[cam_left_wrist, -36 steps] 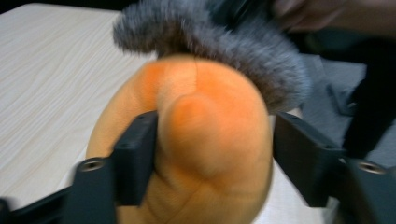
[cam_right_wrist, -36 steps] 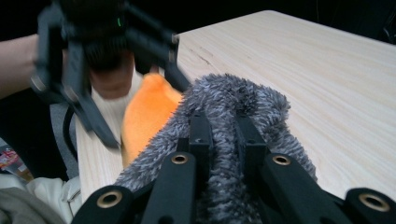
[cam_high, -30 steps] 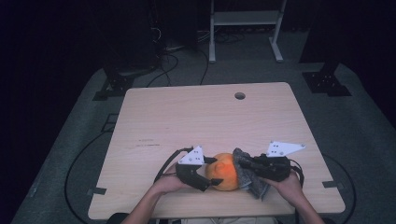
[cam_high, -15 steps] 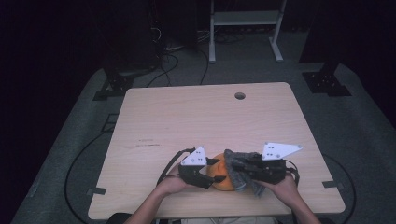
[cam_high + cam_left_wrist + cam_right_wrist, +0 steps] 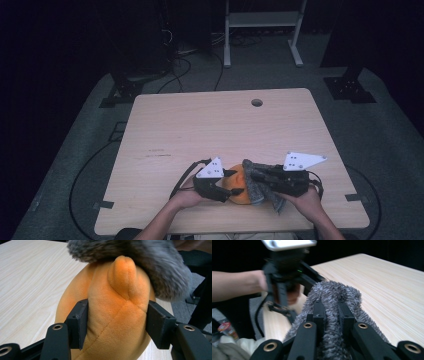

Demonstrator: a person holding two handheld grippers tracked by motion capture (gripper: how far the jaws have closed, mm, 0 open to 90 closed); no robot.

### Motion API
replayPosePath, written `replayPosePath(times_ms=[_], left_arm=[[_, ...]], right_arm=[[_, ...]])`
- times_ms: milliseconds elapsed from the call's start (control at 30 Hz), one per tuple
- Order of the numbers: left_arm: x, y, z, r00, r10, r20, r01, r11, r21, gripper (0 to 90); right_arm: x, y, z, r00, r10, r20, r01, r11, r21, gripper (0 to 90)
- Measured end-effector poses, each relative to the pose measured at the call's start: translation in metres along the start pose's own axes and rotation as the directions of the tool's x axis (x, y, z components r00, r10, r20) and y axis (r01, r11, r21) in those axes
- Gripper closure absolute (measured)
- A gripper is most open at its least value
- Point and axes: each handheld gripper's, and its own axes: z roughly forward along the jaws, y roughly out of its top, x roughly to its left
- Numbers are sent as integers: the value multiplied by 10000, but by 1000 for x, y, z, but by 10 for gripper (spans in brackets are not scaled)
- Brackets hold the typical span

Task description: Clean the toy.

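Right now we grip the orange plush toy at the table's near edge with our left gripper, whose jaws have just been closing and now press its sides. Our right gripper pinches the grey furry cloth tight, draping it over the toy's top.

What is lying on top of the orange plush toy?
A grey fuzzy cloth drapes over the top of the orange plush toy, pinched by the right gripper. The left gripper clamps the toy's sides. The toy's upper surface beneath the cloth is hidden.
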Motion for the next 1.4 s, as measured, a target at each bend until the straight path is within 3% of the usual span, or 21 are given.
replayPosePath(times_ms=[67, 133, 433, 567, 633, 667, 767, 833, 933, 1000, 1067, 1133, 1200, 1333, 1400], left_arm=[[-1, 1, 2, 9999, 101, -59, -100, 9999, 59, 405], [-2, 0, 1, 9999, 52, -122, -52, 10000, 37, 406], [0, 0, 0, 9998, 31, 179, -29, 9999, -114, 398], [3, 0, 0, 9989, -99, 467, 123, 9987, -499, 251], [6, -1, 3, 9979, -269, 589, 295, 9986, -440, 159], [7, -3, 3, 9986, -207, 483, 228, 9988, -439, 155], [7, -4, 2, 9975, -159, 683, 185, 9991, -384, 139], [7, -3, -3, 9992, 234, 328, -229, 9996, -176, 141], [11, -1, -13, 9985, -56, 554, 91, 9980, -621, 129], [12, -3, -11, 9973, -97, 730, 126, 9991, -394, 126], [10, -8, -1, 9991, 258, 351, -272, 9988, 416, 110], [8, -10, 6, 9984, 512, 257, -529, 9963, 683, 89], [7, -8, 5, 9976, 675, 144, -683, 9955, 651, 119], [5, -10, 2, 9951, 959, -256, -947, 9946, 431, 358], [4, -9, 2, 9949, 964, -310, -951, 9946, 408, 373]], right_arm=[[7, 4, 6, 9997, -193, -173, 193, 9998, 16, 792], [10, 5, 13, 9984, -562, 54, 561, 9980, 285, 792], [-10, -13, 0, 9979, 160, 630, -181, 9993, 327, 792], [-10, -16, -4, 9973, 236, 694, -254, 9994, 252, 793], [-9, -16, -3, 9977, 170, 653, -187, 9995, 258, 792], [-8, -16, -3, 9978, 158, 640, -173, 9996, 239, 792], [-4, -15, -2, 9975, -46, 704, 25, 9995, 300, 793], [-3, -15, -2, 9972, -135, 739, 110, 9993, 344, 793], [-5, -16, -4, 9967, -74, 804, 47, 9994, 329, 793], [-7, -16, -4, 9972, 68, 743, -85, 9997, 227, 792], [-7, -15, -3, 9971, 40, 761, -58, 9997, 235, 792], [-7, -15, -1, 9969, -38, 780, 17, 9996, 266, 792], [-8, -15, -1, 9965, -17, 833, -1, 9998, 219, 792], [-11, -17, -4, 9960, 200, 872, -210, 9997, 100, 791], [-13, -21, -7, 9957, 237, 898, -248, 9996, 111, 791]])
